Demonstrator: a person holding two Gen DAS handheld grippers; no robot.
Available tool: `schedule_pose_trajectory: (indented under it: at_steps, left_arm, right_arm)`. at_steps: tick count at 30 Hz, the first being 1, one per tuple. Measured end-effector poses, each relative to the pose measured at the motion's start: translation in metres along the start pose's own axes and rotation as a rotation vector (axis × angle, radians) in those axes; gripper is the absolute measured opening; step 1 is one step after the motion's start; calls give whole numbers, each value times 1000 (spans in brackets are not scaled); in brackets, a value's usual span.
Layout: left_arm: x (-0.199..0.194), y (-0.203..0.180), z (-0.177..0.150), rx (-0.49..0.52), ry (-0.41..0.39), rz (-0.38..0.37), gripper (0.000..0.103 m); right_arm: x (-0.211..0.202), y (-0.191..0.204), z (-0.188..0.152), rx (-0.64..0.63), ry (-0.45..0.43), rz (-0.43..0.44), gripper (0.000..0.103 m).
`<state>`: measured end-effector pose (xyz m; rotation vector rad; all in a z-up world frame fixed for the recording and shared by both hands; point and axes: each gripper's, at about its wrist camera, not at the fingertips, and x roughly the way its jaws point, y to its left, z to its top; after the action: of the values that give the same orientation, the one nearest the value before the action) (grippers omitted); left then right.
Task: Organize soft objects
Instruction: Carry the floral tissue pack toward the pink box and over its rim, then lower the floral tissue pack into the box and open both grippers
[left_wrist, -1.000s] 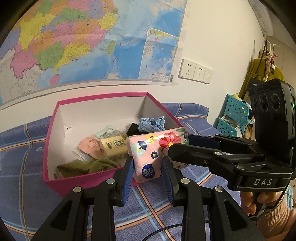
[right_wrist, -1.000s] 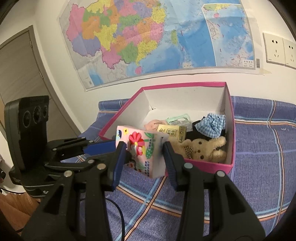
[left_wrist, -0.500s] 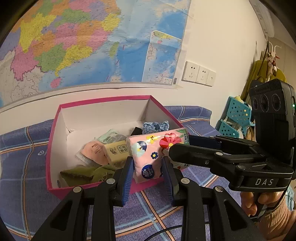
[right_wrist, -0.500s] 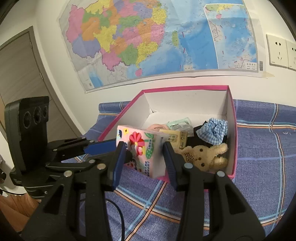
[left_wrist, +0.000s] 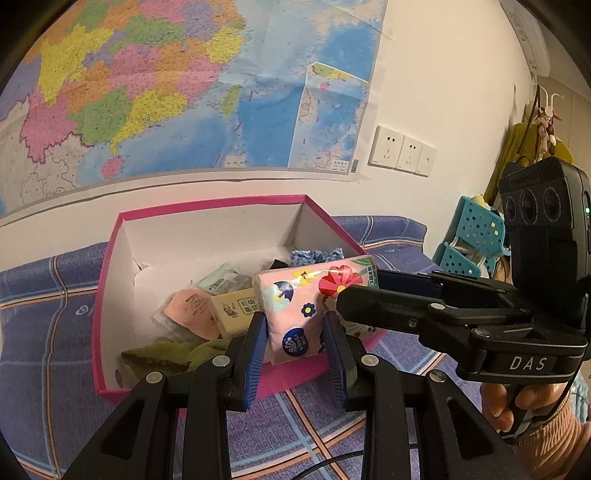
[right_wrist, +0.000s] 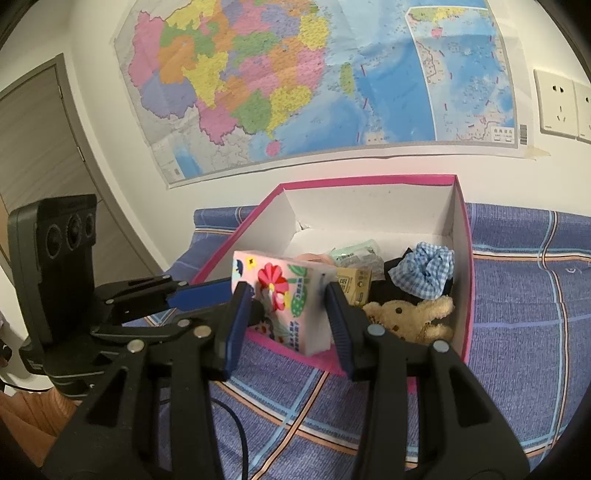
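Two grippers, left (left_wrist: 295, 347) and right (right_wrist: 286, 317), both clamping tissue pack (left_wrist: 314, 295), long axis spanning them, above pink box (left_wrist: 110, 266)

You hold the pink floral tissue pack (left_wrist: 312, 306) over the near wall of the open pink cardboard box (left_wrist: 110, 280), pinched between both grippers' fingers (left_wrist: 255, 347); the tan plush bear (right_wrist: 410, 317) lies inside, beneath the blue checked scrunchie (right_wrist: 424, 269).
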<state>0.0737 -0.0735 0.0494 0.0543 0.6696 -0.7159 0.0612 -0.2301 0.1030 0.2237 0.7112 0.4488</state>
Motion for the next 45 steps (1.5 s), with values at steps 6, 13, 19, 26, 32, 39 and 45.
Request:
schedule_pose_trajectory:
  at_steps: [6,13,19,26,32,39,45]
  left_arm:
    - [2,3,4,-4,-4,13,30]
    - [6,5,9,-5,-5,25,30]
    - [12,9,12,-16,6,26,30]
    - [18,13,14,-23,17,28,30]
    - [23,14,15,-28,24,37,30]
    - [31,16,15,-32,39,44,30]
    - [36,18,16,-32,47,53,30]
  right_arm:
    - [4,-2,3,9,-2,7,45]
    - [10,-6,10,22,-4,15,45]
    - [16,-11,12,33,5,19,45]
    - [25,-14,13,45,16,14,45]
    - [30,-17,16,51,22,8,45]
    - [37,-23,16,70,38,10,45]
    - [41,-26,15,86,46,6,45]
